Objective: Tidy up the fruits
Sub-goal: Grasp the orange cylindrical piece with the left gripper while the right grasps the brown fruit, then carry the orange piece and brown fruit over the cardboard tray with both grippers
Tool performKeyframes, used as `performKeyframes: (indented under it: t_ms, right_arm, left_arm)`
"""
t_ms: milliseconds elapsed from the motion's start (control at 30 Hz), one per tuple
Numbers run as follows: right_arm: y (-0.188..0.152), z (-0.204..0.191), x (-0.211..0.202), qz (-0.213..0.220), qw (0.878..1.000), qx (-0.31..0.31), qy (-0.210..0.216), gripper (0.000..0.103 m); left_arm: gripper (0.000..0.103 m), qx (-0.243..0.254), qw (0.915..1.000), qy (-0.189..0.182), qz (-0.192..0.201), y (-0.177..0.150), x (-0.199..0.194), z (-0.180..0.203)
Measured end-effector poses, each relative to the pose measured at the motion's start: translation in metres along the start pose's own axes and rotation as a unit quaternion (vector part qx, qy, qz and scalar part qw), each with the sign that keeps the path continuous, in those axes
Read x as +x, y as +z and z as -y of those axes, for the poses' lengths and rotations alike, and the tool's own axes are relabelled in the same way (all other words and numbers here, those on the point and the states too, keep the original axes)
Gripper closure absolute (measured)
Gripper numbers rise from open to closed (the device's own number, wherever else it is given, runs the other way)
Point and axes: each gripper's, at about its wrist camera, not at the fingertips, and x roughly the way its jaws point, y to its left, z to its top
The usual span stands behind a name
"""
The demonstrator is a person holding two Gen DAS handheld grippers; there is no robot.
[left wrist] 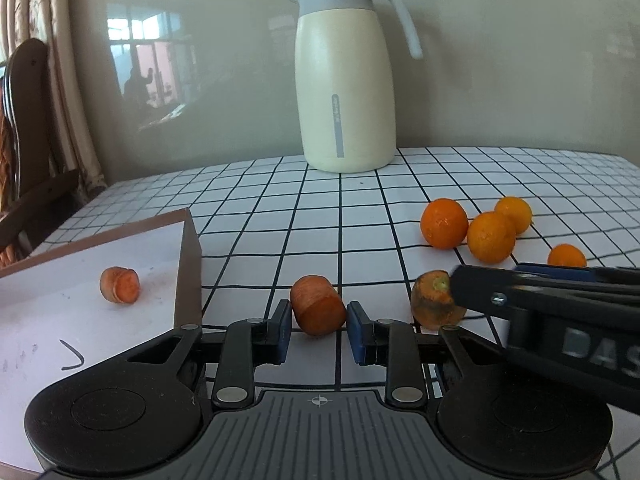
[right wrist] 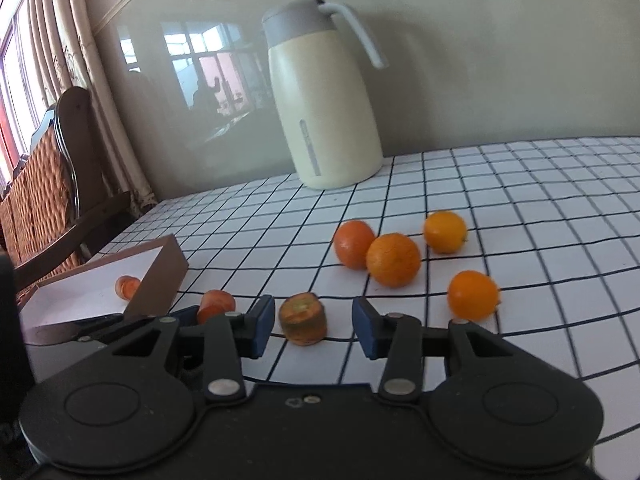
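Note:
My left gripper is open, its blue pads either side of a carrot chunk lying on the checked tablecloth, with small gaps. My right gripper is open around a second carrot piece with a stem end, which stands on the cloth; in the left wrist view this piece sits beside the right gripper's finger. A third carrot piece lies in the white box at the left. Several oranges sit in a group to the right.
A cream thermos jug stands at the back of the table against the wall. A wooden wicker chair is at the left beside curtains. The box's brown wall stands close to the left gripper.

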Motion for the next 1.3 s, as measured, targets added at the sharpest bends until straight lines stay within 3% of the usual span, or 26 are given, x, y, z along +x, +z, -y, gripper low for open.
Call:
performKeyframes:
  t_ms: [333,467,767,1133,1300]
  right_arm:
    - [-0.003,-0.01,0.022,-0.021,1.0,-0.007,-0.009,0.069]
    - [-0.004,-0.011,0.028,-0.028,0.999,-0.011,-0.017,0.081]
    - [-0.005,0.0,0.012,-0.024,0.998,-0.017,-0.047,0.081]
    - [-0.005,0.008,0.01,-0.027,0.999,0.0,-0.043,0.078]
    - [-0.006,0.005,0.01,-0.024,0.998,-0.013,-0.049,0.08]
  left_arm:
    - [0.073,0.022,0.9996,-0.014,-0.004,-0.005,-0.009,-0.001]
    - [0.073,0.02,0.9997,-0.013,-0.004,-0.005,-0.009,-0.001]
    - [0.072,0.015,0.9998,-0.011,-0.002,-0.006,-0.008,-0.001]
    - [0.068,0.002,0.9999,-0.012,-0.005,-0.005,-0.006,-0.002]
    - [0.074,-0.003,0.9999,-0.013,-0.006,-0.005,-0.005,-0.003]
